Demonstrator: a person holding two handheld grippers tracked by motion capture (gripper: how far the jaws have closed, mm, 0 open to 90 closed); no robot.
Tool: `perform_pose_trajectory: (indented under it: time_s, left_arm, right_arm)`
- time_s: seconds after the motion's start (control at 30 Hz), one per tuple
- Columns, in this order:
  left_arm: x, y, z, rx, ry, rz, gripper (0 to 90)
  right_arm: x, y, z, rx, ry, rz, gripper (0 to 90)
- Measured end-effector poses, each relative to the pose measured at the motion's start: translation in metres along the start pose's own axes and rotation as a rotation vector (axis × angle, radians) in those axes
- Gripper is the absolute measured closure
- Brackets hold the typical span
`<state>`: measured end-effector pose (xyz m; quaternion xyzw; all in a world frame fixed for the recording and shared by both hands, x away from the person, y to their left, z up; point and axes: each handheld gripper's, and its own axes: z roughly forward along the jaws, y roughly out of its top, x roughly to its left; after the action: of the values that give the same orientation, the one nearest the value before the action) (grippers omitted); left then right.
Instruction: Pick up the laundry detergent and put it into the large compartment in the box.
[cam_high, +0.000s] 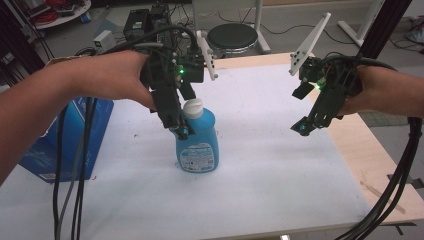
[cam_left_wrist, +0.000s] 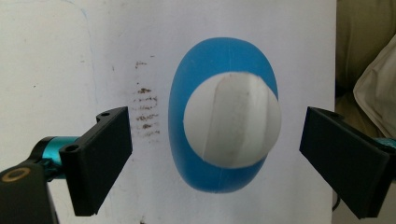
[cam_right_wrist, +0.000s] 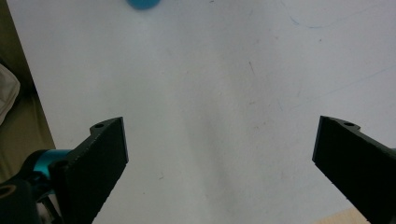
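Hovering right over the blue bottle (cam_high: 197, 142), the left gripper (cam_left_wrist: 215, 154) has its jaws spread wide either side of the white cap (cam_left_wrist: 232, 120), touching nothing. Bottle stands upright mid-table (cam_high: 280, 170). Right gripper (cam_high: 306, 107) hangs well apart, jaws spread, holding nothing.

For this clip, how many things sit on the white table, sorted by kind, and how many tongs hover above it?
Blue plastic detergent bottle with white cap: 1
Blue cardboard box at the table's left edge: 1
Handheld black tongs: 2, left tongs and right tongs
Total: 4
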<state>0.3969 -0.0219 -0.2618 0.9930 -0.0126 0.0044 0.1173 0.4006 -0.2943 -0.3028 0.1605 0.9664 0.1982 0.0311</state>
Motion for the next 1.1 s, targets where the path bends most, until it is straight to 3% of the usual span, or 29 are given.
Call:
perform_pose_trajectory:
  time_s: [0.57,0.7,1.1]
  left_arm:
    - [0.004,0.007,0.026,0.037,-0.029,0.007,9.5]
    - [0.004,0.006,0.027,0.044,-0.040,0.020,21.1]
    - [0.004,0.007,0.027,0.042,-0.042,0.023,23.9]
  right_arm:
    - [-0.002,-0.002,0.000,-0.002,0.005,0.010,2.4]
    - [-0.002,-0.001,0.001,-0.002,0.007,0.003,2.4]
    - [-0.002,-0.001,0.001,-0.006,0.007,0.002,2.4]
